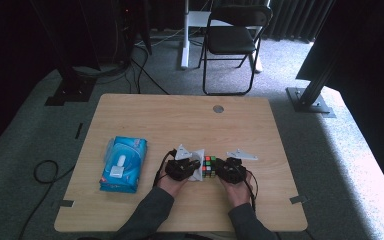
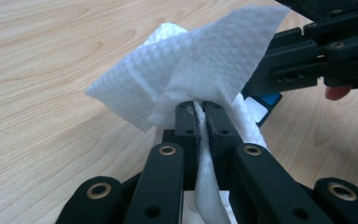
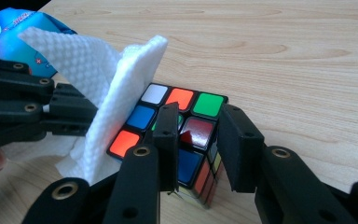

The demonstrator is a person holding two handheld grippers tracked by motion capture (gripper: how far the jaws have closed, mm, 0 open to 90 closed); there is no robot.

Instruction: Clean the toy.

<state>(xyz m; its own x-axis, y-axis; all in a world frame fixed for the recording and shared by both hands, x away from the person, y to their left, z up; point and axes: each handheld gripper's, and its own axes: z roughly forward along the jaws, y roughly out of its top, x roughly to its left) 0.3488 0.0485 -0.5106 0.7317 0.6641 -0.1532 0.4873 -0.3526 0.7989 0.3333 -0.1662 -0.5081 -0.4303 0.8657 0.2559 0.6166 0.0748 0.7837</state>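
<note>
Left gripper (image 2: 200,112): jaws pinched tight on a white wipe (image 2: 186,70), no gap visible apart from the sheet itself. Wipe fans up and out above the jaw tips, textured, folded into a couple of flaps; a strip of it runs down between the jaws toward the camera.

Right gripper (image 3: 198,128): jaws set apart on either side of one corner of a Rubik's cube (image 3: 177,126). One jaw lies over the top face, the other sits off the right edge. Contact is probable but hard to confirm from this angle, so grip on the cube is not certain.

Cube sits on the surface (image 3: 284,56), top face showing white, orange, green, blue, red tiles. Wipe hangs against the cube's left side in the right gripper view, touching or just beside the top-left tiles.

High view: both grippers meet near the middle of the surface, slightly toward the person. Left gripper (image 1: 182,167) and right gripper (image 1: 230,169) flank the cube (image 1: 209,166), wipe (image 1: 197,162) between the left gripper and the cube. A hand (image 1: 172,184) sits behind each gripper, dark sleeves entering from the bottom edge.

Blue wipes pack (image 1: 124,164) lies flat to the left, well apart from the cube. Black folding chair (image 1: 232,37) stands beyond the far edge.
</note>
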